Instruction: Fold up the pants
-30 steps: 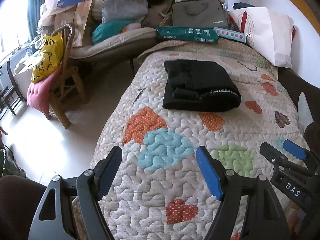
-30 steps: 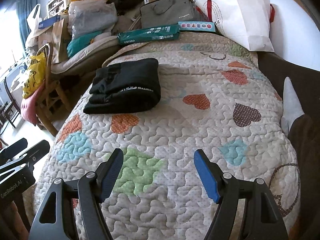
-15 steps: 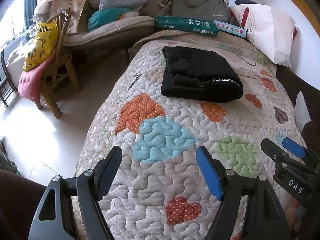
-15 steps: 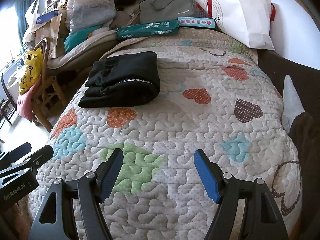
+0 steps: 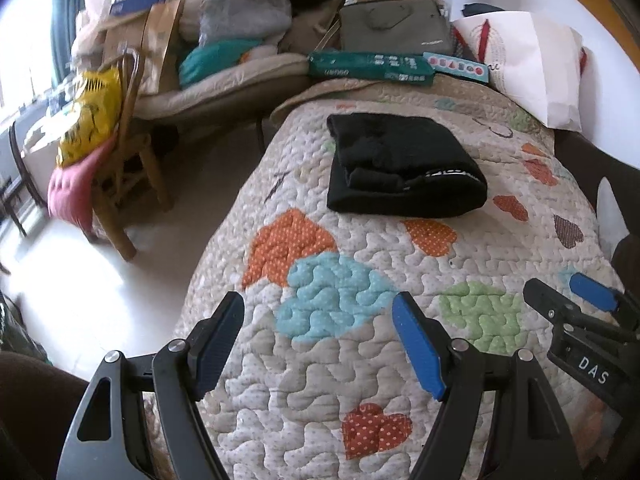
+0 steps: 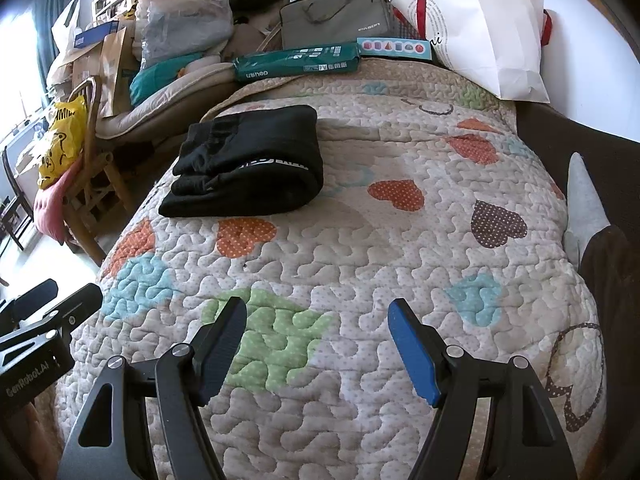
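Jaws of both the left gripper (image 5: pixel 318 338) and right gripper (image 6: pixel 316 338) stand spread and empty over the quilt (image 6: pixel 360 264). Folded black pants (image 5: pixel 400 168) lie well ahead, upper centre in the left view, upper left in the right view (image 6: pixel 248 164), so nearer the left gripper, long axis across the frame.

Pants (image 5: pixel 400 168): black knit cloth, matt, soft nap, with a white printed band. Quilt (image 5: pixel 360 368): stitched cotton-like cloth, puckered and bumpy, matt, with dotted heart patches. Left claw (image 5: pixel 318 344) and right claw (image 6: pixel 316 346): matt black plastic arms, bright metal rivets, blue ribbed pads (image 6: pixel 412 356). Chair (image 5: pixel 124 184): bare wood, dull finish. Bag (image 6: pixel 484 32): white paper, smooth and creased. Case (image 6: pixel 336 20): grey woven fabric, matt. Box (image 6: pixel 296 62): green printed card, slight sheen.
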Motion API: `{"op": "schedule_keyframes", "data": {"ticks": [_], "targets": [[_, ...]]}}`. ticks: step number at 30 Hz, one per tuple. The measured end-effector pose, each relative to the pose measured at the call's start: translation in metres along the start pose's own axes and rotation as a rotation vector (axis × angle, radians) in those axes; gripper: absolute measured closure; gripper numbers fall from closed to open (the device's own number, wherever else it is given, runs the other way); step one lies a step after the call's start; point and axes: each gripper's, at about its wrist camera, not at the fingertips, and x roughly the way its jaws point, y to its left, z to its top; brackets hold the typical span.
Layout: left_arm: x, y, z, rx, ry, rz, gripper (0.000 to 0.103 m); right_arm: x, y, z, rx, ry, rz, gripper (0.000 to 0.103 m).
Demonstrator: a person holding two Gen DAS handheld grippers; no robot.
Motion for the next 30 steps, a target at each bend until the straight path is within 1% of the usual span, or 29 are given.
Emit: {"op": "schedule_keyframes", "data": {"ticks": [5,7,8,10,12,14,15,20,22,25,27,30], "targets": [[-0.009,-0.008,0.000,0.045,-0.049,0.018,0.027,-0.001,0.000,0.000,0.001,-0.008,0.004,0.025],[-0.013,-0.008,0.001,0.045,-0.075,0.033,0.024,-0.002,-0.001,0.000,0.001,-0.012,0.006,0.025],[-0.017,-0.007,0.002,0.038,-0.098,0.047,0.020,-0.002,-0.001,0.001,0.001,-0.014,0.006,0.025],[-0.025,-0.004,0.003,0.015,-0.156,0.088,0.015,-0.003,-0.001,0.001,0.002,-0.019,0.005,0.025],[-0.035,0.000,0.005,-0.012,-0.223,0.163,0.006,-0.004,-0.002,0.001,0.006,-0.026,0.004,0.025],[-0.044,0.005,0.010,-0.041,-0.285,0.219,0.003,-0.005,-0.002,0.002,0.009,-0.032,0.004,0.025],[-0.047,0.007,0.013,-0.054,-0.300,0.217,0.001,-0.006,-0.002,0.002,0.009,-0.033,0.004,0.025],[-0.046,0.014,0.038,-0.071,-0.239,0.160,0.000,-0.011,-0.001,0.003,0.008,-0.061,0.013,0.025],[-0.046,0.014,0.048,-0.068,-0.243,0.153,0.000,-0.014,0.000,0.004,0.005,-0.072,0.014,0.025],[-0.048,0.012,0.062,-0.058,-0.271,0.141,0.000,-0.015,-0.001,0.005,0.007,-0.076,0.014,0.025],[-0.052,0.010,0.068,-0.061,-0.304,0.138,0.000,-0.014,-0.002,0.005,0.012,-0.075,0.015,0.025],[-0.060,0.010,0.079,-0.072,-0.370,0.156,0.000,-0.013,-0.004,0.006,0.019,-0.076,0.016,0.025]]}}
